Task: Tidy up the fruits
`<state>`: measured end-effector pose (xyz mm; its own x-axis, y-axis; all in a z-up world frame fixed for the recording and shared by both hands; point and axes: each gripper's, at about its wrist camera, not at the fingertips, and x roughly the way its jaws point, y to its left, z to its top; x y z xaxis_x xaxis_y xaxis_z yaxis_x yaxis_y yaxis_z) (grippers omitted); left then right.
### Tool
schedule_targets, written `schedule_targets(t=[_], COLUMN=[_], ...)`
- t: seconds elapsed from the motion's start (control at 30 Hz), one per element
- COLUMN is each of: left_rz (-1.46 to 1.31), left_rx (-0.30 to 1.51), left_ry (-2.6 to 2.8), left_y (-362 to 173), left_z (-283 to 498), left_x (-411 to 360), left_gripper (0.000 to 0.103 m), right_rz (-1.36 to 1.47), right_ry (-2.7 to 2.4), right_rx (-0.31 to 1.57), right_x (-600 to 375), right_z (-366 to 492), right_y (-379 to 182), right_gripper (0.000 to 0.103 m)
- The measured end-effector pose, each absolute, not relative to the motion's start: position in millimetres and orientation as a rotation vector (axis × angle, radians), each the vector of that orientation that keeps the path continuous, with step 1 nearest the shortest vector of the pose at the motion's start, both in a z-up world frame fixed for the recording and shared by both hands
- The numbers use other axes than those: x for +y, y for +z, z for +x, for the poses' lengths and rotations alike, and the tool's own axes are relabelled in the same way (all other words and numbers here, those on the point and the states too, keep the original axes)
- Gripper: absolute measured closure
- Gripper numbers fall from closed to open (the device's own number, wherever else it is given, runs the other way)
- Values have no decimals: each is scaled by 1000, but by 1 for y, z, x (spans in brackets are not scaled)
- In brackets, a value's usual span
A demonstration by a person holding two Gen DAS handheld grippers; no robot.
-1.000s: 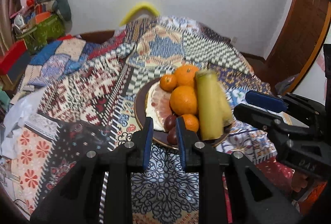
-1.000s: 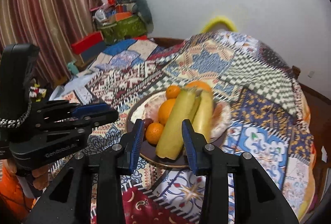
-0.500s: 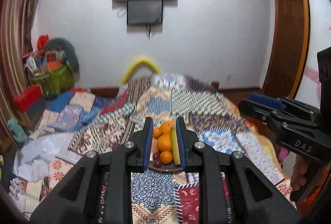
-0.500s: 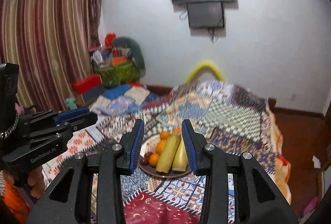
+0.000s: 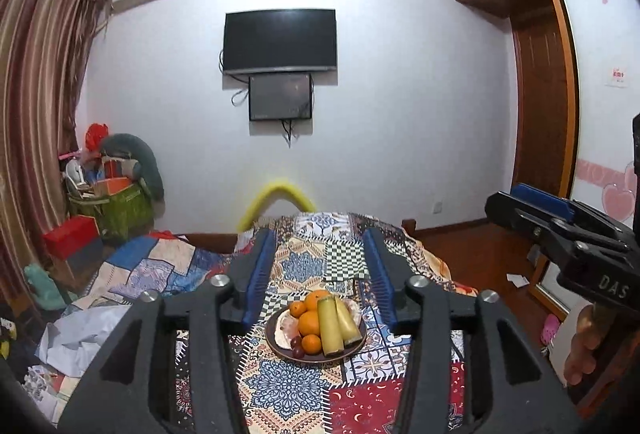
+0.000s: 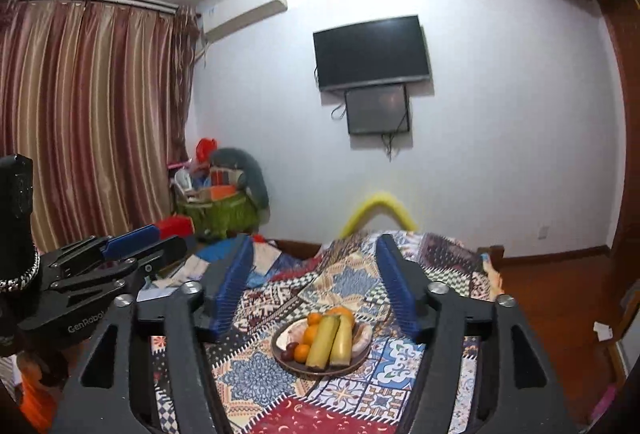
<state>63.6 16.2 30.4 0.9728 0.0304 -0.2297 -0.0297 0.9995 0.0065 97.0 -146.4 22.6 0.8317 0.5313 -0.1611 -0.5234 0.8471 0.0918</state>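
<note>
A dark round plate (image 5: pixel 280 348) (image 6: pixel 280 356) rests on the patchwork bedspread (image 5: pixel 280 386) (image 6: pixel 256 374). On it lie several oranges (image 5: pixel 309 324) (image 6: pixel 311 334), two yellow-green stalks (image 5: pixel 330 326) (image 6: pixel 323 340), dark grapes (image 5: pixel 296 344) (image 6: pixel 289 350) and a pale peeled citrus piece (image 5: pixel 285 326). My left gripper (image 5: pixel 320 238) is raised well back from the plate, its jaws opening with nothing between them. My right gripper (image 6: pixel 316 244) is likewise held high and back, jaws opening and empty. Each gripper appears at the edge of the other's view.
A television (image 5: pixel 279 39) hangs on the white wall beyond the bed. A yellow foam arch (image 5: pixel 280 199) stands at the bed's far end. Bags and boxes (image 5: pixel 108 201) are piled at the left by striped curtains (image 6: pixel 80 113). A wooden wardrobe (image 5: pixel 536 93) stands right.
Both grippers have pulled up and back from the plate, so the fruit looks much smaller. Their jaws, close together before, now stand wider apart.
</note>
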Motion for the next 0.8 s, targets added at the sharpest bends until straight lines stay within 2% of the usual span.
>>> schedule_targets(t=[0.13,0.17,0.23,0.37,0.5,0.57,0.8], left_rz=[-6,-5,2,-4,-19,-27,-42], left_rx=[205,197,189,181,177,179,173], left_ry=[39,42,47,51,56,61,74], left_y=[34,35,36,36,35,35,33], left_z=[50,47,43,39,38,38,39], left_x=[16,16,14,12,14,16,18], left_gripper=[35,35,33,16,10,6,3], right_rz=[42,39,35,42,54,53,55], right_ry=[534,525,506,491,462,453,456], right_rx=[171,167,161,155,143,142,154], right_x=[-145,-146,-145,-149,-154,-155,-158], right_z=[93,92,91,84,81,80,78], right_y=[20,19,18,19,19,19,16], right_gripper=[30,29,18,16,0,0,0])
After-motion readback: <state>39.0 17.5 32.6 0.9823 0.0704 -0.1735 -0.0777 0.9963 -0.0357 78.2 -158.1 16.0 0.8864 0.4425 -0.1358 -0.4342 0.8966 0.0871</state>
